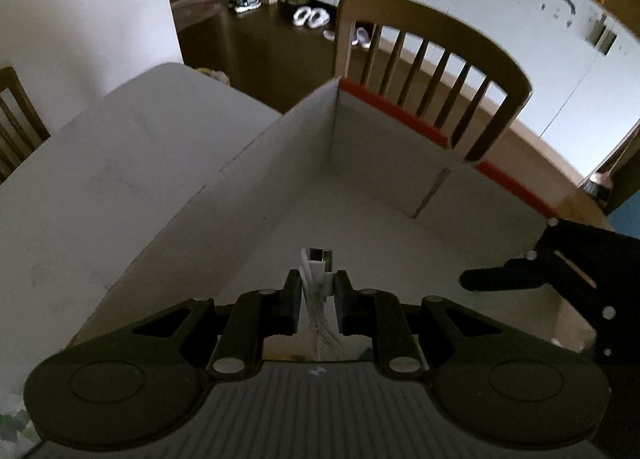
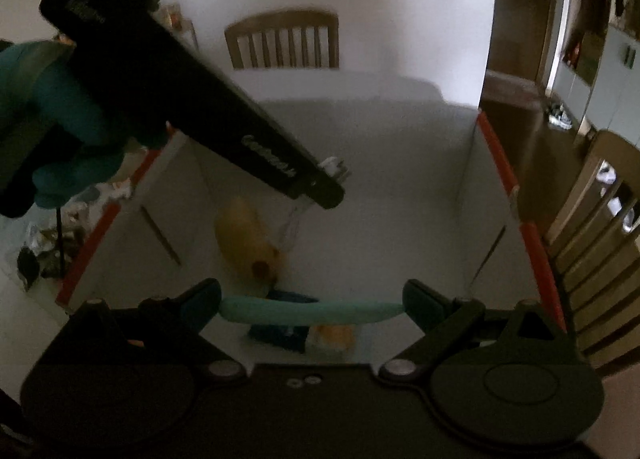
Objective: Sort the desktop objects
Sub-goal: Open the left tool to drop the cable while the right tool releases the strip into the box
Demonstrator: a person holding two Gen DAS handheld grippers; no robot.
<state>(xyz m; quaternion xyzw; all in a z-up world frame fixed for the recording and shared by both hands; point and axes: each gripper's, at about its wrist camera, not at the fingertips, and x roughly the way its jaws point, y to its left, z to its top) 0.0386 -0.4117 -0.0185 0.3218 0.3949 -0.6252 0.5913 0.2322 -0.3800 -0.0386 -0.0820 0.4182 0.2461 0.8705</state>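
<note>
White coiled charger cable (image 1: 318, 279) sits pinched in your left gripper (image 1: 317, 291) over the red-edged white cardboard box (image 1: 384, 195); only the right-wrist view shows your right gripper (image 2: 311, 309) clamping a teal stick (image 2: 310, 311) above a yellow plush toy (image 2: 250, 247) inside that box.

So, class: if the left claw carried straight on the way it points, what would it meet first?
Probably the bare white floor of the box; nothing else shows ahead of the left claw, which grips a white cable. Depth is unclear.

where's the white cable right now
The white cable sits pinched in the left gripper, centre-bottom of the left wrist view, held over the white box with the red rim; the right wrist view shows it above a yellow object.
</note>
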